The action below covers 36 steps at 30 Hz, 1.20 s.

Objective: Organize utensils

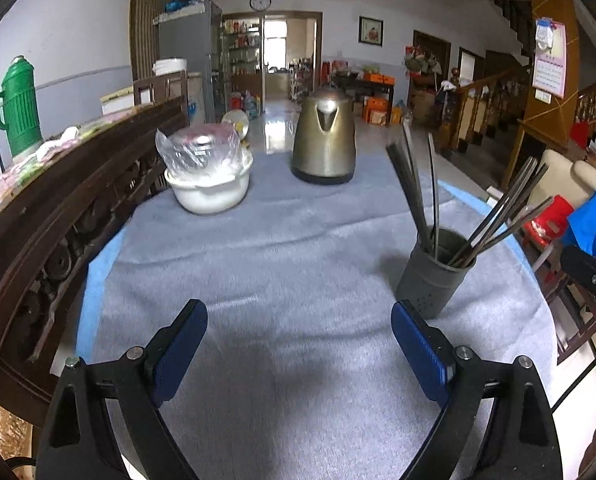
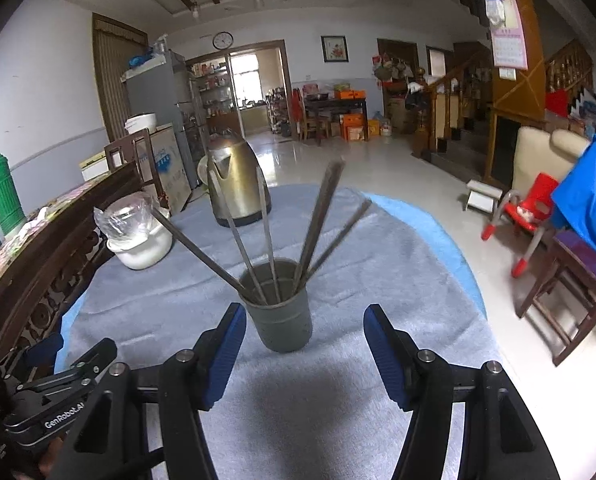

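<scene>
A dark grey utensil holder [image 1: 433, 272] stands on the grey cloth at the right of the left wrist view, with several dark chopsticks [image 1: 413, 192] fanned out of it. In the right wrist view the holder [image 2: 284, 316] stands just ahead of my right gripper, chopsticks [image 2: 321, 224] leaning outward. My left gripper [image 1: 299, 328] is open and empty, to the left of the holder. My right gripper [image 2: 303, 330] is open and empty, its fingertips either side of the holder's base without touching it.
A metal kettle [image 1: 325, 140] stands at the far end of the table. A white bowl with a plastic-wrapped lid [image 1: 208, 176] sits far left. A dark carved wooden bench back [image 1: 58, 208] runs along the left edge. A red child's chair [image 2: 529, 208] and a wooden stool [image 2: 569, 280] stand to the right.
</scene>
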Available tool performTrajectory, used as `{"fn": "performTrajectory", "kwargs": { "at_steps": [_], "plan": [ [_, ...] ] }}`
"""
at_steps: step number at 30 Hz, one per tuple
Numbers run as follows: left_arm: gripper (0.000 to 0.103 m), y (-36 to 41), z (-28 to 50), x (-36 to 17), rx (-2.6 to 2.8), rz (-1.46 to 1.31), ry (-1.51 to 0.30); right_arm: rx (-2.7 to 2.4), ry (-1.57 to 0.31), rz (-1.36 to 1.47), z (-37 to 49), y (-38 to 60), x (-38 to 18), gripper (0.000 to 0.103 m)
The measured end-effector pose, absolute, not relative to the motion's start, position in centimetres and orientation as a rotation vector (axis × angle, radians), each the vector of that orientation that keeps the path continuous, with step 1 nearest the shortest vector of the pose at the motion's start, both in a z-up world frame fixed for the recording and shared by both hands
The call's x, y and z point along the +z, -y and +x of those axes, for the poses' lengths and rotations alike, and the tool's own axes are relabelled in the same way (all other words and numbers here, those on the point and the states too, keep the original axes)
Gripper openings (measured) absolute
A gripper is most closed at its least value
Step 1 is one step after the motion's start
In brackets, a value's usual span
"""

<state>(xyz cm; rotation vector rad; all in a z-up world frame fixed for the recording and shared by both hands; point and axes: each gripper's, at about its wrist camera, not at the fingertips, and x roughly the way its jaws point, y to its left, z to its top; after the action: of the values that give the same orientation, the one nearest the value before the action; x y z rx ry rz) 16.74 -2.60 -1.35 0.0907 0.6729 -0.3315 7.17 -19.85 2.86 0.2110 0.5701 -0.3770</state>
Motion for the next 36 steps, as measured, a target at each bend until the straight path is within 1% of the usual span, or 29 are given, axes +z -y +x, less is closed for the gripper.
{"fn": "performTrajectory", "kwargs": {
  "at_steps": [9,14,24,32,36],
  "plan": [
    [0.093,1.2,13.7,0.2,-0.228,0.014,-0.633,-0.279,-0.534,0.214,5.9,19.4,5.7,0.066],
    [0.093,1.9,11.5,1.1,-0.161,0.050,-0.646,-0.203,-0.501,0.251,4.7,20.6,6.5,0.066],
    [0.093,5.3,10.2,4.5,-0.163,0.175,-0.618,-0.152,-0.455,0.326,3.6,23.8,5.2,0.066],
    [0.093,5.8,11.6,3.8,-0.144,0.223,-0.678,-0.147,-0.491,0.366,5.1,25.0,2.9,0.066],
    [0.093,5.3,12.1,3.2,-0.108,0.194,-0.709,-0.124,-0.542,0.370,6.3,25.1,1.4,0.066]
  ]
}}
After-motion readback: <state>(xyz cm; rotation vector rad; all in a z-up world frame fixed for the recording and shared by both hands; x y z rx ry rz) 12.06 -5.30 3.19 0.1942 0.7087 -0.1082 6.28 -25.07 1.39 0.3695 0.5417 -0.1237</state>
